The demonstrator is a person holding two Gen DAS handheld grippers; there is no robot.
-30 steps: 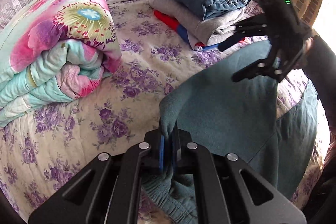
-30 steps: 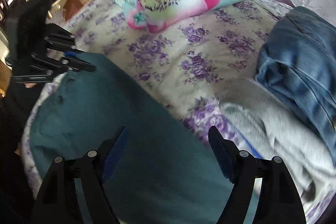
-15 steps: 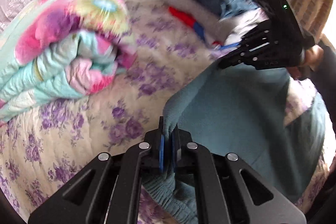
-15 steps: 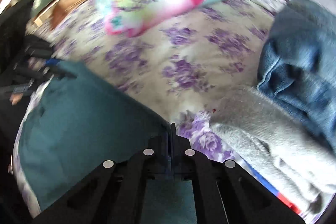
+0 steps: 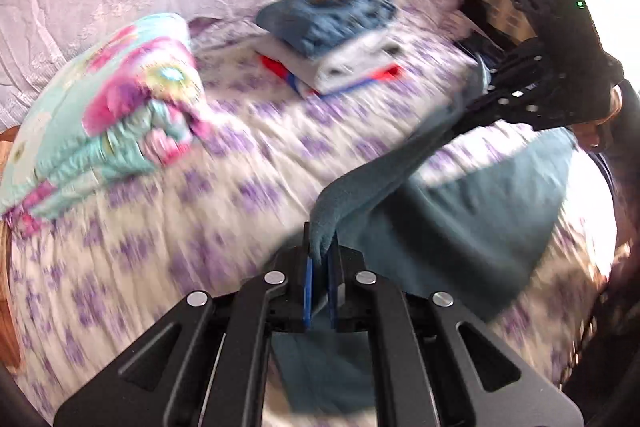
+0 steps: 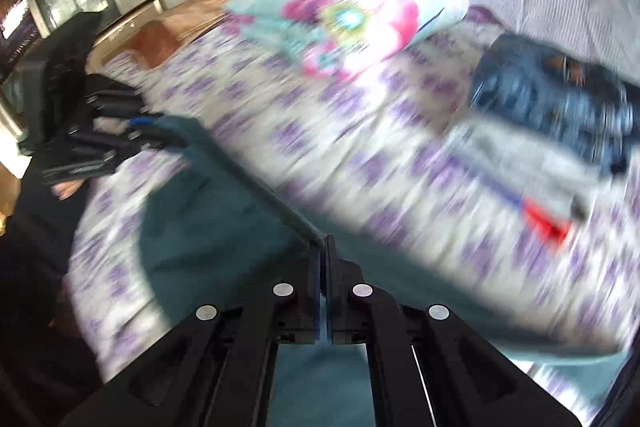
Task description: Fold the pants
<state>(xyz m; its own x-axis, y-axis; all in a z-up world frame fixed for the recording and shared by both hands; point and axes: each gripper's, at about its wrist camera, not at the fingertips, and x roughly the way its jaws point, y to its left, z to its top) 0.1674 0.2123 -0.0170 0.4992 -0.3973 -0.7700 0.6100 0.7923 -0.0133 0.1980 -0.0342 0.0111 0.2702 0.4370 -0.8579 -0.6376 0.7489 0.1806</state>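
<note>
On the floral bed, a folded flowered quilt lies left. The left gripper pinches a corner of the teal fleece pants; their taut edge runs diagonally up to the right gripper, clamped on another corner. Writing is unreadable.

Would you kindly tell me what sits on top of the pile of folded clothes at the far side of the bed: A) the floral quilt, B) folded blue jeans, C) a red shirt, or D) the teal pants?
B: the folded blue jeans rest on a grey garment, topping the pile, while the teal pants are pinched by both grippers.
</note>
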